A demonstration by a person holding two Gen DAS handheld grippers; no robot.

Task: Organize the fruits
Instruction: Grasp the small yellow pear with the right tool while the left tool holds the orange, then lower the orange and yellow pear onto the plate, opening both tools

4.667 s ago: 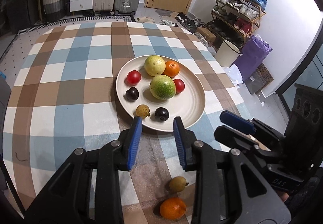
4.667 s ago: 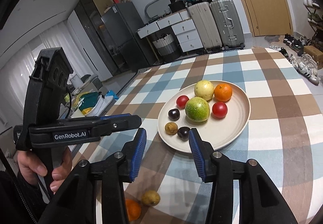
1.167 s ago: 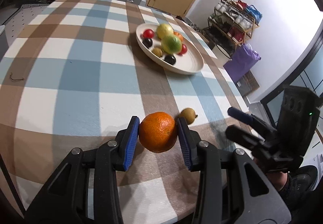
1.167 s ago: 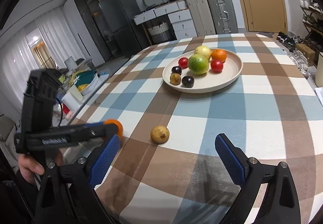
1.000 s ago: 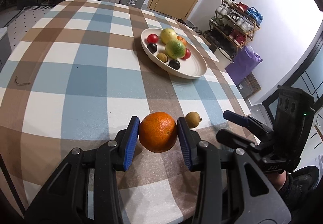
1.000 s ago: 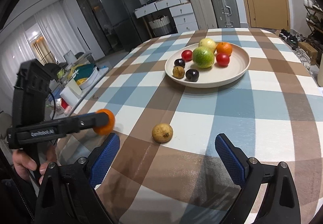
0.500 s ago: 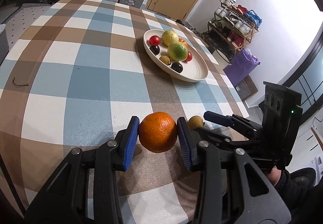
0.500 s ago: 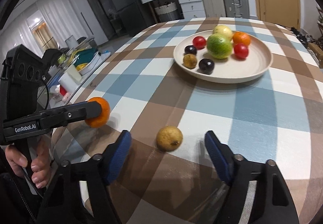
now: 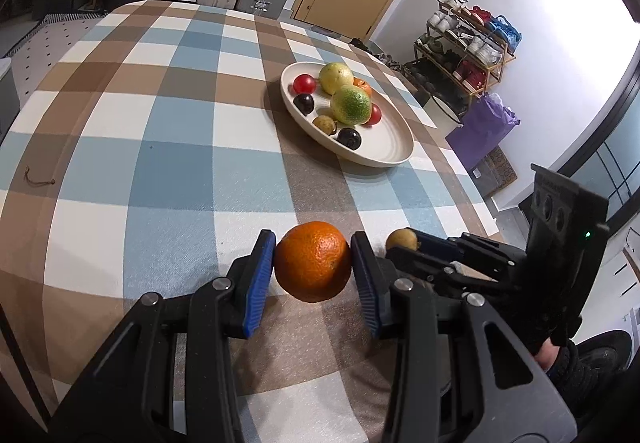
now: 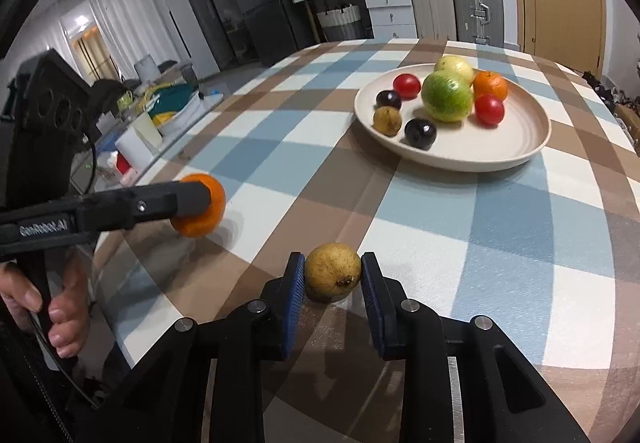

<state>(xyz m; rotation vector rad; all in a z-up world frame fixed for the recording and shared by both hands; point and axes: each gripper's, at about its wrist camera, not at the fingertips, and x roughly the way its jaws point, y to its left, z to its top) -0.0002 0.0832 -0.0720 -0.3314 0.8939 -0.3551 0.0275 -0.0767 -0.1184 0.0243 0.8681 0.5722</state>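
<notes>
My left gripper [image 9: 313, 245] is shut on a large orange [image 9: 313, 269] and holds it just above the checked tablecloth, near the table's front edge. In the right wrist view that orange [image 10: 210, 217] shows at the left, held off the cloth. My right gripper [image 10: 332, 263] has its jaws closing on a small yellow-brown fruit [image 10: 332, 273] that rests on the cloth, with both blue pads against its sides. That fruit [image 9: 401, 239] lies just right of the orange. Farther back, a cream plate [image 9: 394, 159] holds several fruits, among them a green one [image 10: 447, 95].
A person's hand [image 10: 60, 309] grips the left tool's handle. Off the table's right side stand a shoe rack [image 9: 468, 39] and a purple bag [image 9: 484, 127]. Suitcases [image 10: 474, 3] and drawers line the far wall. A bit of string [image 9: 38, 181] lies on the cloth.
The right gripper's jaws have come together from wide open onto the small yellow-brown fruit after moving in over it. The left gripper keeps the orange and has hardly moved.
</notes>
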